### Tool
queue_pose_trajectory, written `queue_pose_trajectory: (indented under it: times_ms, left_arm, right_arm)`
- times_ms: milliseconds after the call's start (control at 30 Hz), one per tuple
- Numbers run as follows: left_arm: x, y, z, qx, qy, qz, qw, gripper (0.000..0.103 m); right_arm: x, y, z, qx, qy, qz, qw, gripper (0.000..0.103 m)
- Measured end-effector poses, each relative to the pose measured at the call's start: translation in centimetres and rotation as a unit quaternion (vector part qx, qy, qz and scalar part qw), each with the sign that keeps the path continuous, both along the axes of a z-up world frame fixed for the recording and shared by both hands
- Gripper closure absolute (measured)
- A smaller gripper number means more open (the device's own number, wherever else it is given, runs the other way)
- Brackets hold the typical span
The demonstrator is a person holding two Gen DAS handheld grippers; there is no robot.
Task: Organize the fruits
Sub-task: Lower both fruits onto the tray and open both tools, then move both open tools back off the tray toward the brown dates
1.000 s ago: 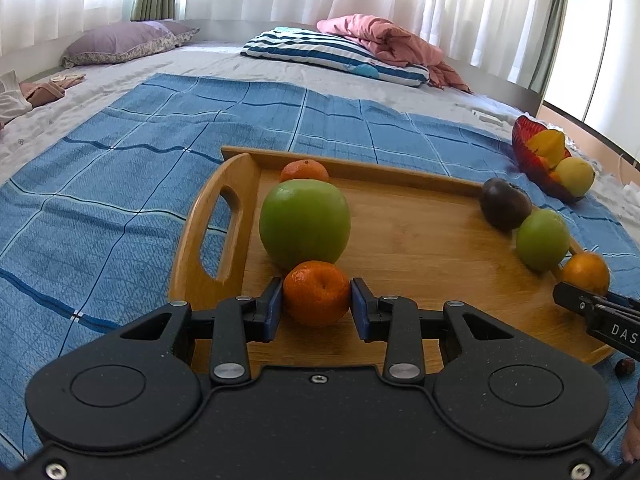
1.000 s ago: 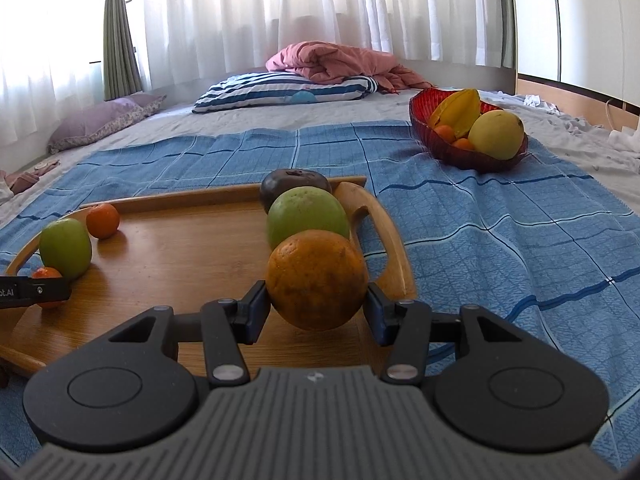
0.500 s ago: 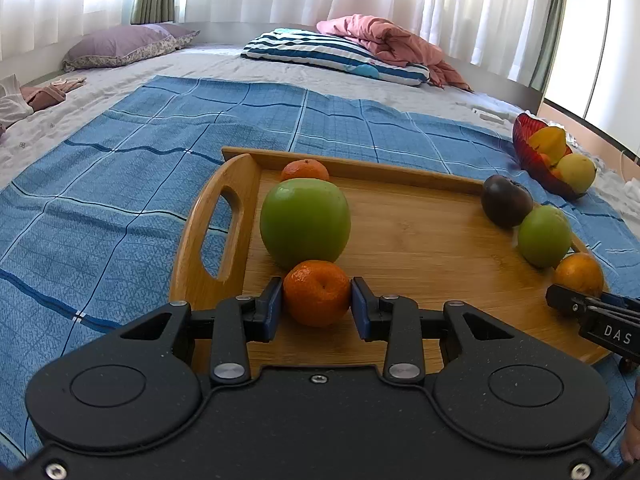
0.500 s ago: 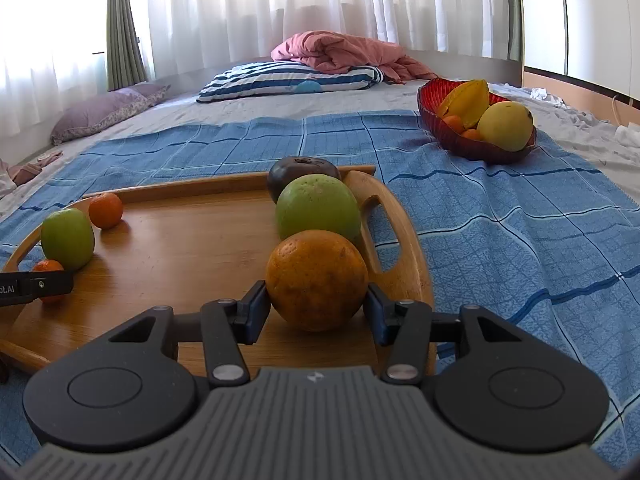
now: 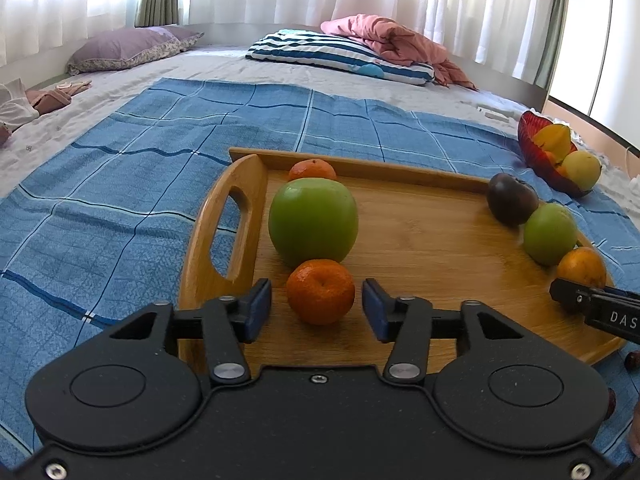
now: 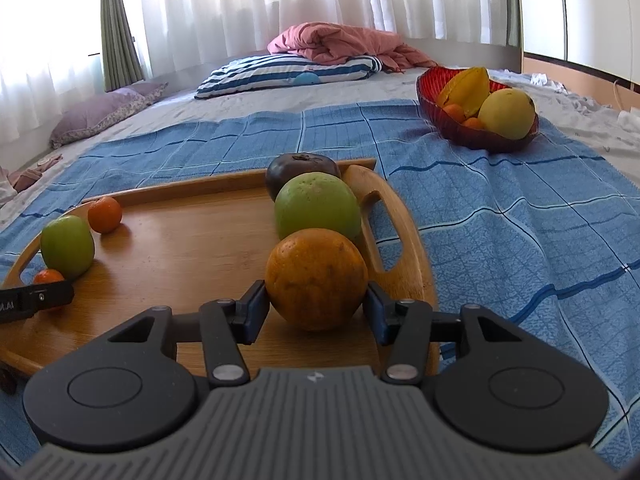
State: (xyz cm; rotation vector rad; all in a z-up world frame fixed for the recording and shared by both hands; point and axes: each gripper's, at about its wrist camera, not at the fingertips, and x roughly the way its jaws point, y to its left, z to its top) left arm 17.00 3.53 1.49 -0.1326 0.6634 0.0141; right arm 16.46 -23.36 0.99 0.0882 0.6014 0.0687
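Observation:
A wooden tray (image 5: 420,216) lies on a blue checked cloth. My left gripper (image 5: 317,309) is open, its pads clear of a small mandarin (image 5: 320,291) that rests on the tray in front of a green apple (image 5: 313,222) and another mandarin (image 5: 312,170). My right gripper (image 6: 316,309) is shut on a large orange (image 6: 316,278) at the tray's right end (image 6: 180,240), in front of a green fruit (image 6: 317,206) and a dark fruit (image 6: 300,170). The left gripper's tip (image 6: 36,300) shows at the far left.
A red bowl (image 6: 472,136) with a star fruit, a yellow fruit and small oranges stands on the cloth to the far right. Pillows and a pink blanket (image 6: 340,44) lie at the back of the bed. Small dark fruits (image 5: 632,358) lie beside the tray.
My left gripper has opened and let go of the small mandarin, which now rests on the tray. My right gripper still holds the orange and has shifted slightly.

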Motion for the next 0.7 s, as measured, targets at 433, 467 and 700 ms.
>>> queue_pose_trajectory:
  times_ms: [433, 467, 700]
  left_arm:
    - [-1.7, -0.2, 0.7, 0.001, -0.009, -0.018, 0.9998, 0.017]
    - [-1.9, -0.2, 0.8, 0.003, -0.01, -0.02, 0.9997, 0.016]
    - [-3.3, -0.3, 1.3, 0.001, -0.014, -0.028, 0.9995, 0.008]
  right_arm:
    - [-0.9, 1.1, 0.5, -0.03, -0.007, 0.01, 0.999, 0.013]
    - [-1.1, 1.1, 0.6, -0.031, -0.008, 0.01, 0.999, 0.013]
    - [-2.4, 0.8, 1.1, -0.029, -0.015, 0.011, 0.999, 0.011]
